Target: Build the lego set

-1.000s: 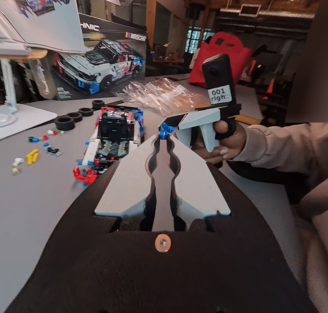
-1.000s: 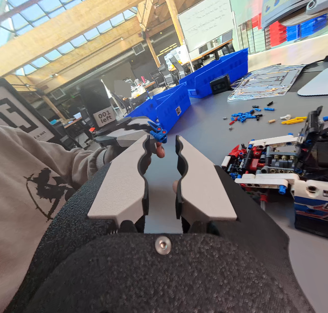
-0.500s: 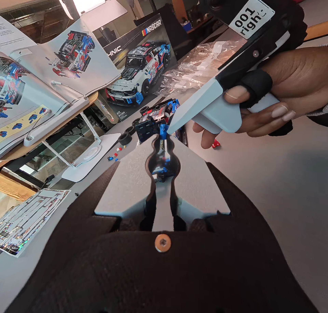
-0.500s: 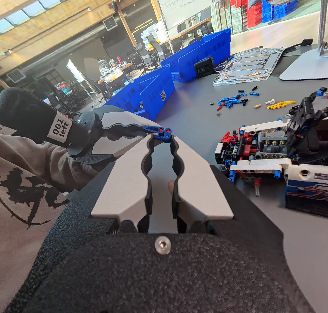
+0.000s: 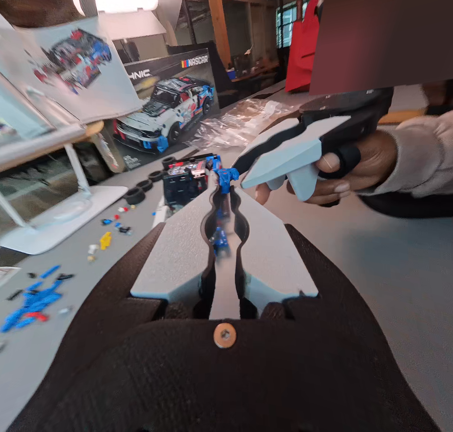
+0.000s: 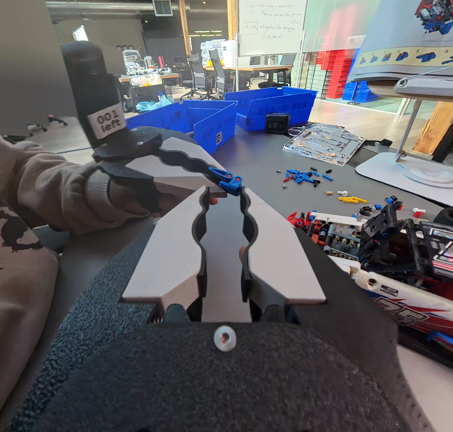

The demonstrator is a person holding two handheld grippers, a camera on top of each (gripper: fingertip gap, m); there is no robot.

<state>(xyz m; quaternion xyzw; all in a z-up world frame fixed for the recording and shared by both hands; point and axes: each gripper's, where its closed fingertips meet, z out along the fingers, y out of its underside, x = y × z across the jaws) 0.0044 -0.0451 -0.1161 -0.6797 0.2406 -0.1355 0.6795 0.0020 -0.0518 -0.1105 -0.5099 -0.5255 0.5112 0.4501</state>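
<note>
Two grippers met above the grey table (image 6: 257,155). Left gripper (image 5: 224,188) was nearly closed, pinching a small blue lego piece (image 5: 225,176) at its tips. Right gripper (image 6: 224,191), fingers parted, touched that piece beside the half-built lego car (image 6: 382,246).

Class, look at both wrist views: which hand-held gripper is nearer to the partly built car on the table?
Right. The right hand-held gripper is just beside the partly built car, which lies to its right; the left hand-held gripper, shut on a blue piece, is farther back from it.
</note>
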